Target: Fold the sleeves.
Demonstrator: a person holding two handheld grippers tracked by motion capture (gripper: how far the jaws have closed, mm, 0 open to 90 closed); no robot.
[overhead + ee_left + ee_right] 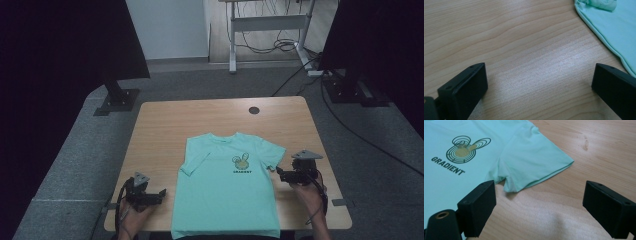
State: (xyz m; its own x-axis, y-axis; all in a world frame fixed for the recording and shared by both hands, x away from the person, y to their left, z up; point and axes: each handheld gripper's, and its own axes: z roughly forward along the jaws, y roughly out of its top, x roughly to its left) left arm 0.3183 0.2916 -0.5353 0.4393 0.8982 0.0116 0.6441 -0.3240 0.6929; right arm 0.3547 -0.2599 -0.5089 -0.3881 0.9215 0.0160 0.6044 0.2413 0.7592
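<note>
Right gripper (280, 173): jaws spread wide, nothing between them. In the right gripper view they frame bare wood just short of the T-shirt (461, 177); the near sleeve (536, 162) lies flat ahead of the jaws, its hem close to the left jaw but not pinched. High view puts this gripper at the shirt's right edge, about level with that sleeve, pointing inward.

Left gripper (159, 193): jaws also wide apart and empty. The left gripper view looks over plain bench (519, 50) with the shirt's side seam passing the upper right corner, clear of the right-hand jaw. In the high view it sits low at the left, near the shirt's lower left edge and apart from it.

T-shirt: mint green, spread face up in the middle of the bench (160, 125), collar away from the person, hem hanging slightly over the near edge. Printed logo (242, 162) upward. Left sleeve (195, 161) already turned in over the chest; right sleeve spread out flat.

Judgement: this reads as folding at an early stage. One sleeve is in; the other sleeve, the side folds and the lengthwise fold remain. The right sleeve looks like the next likely target.
</note>
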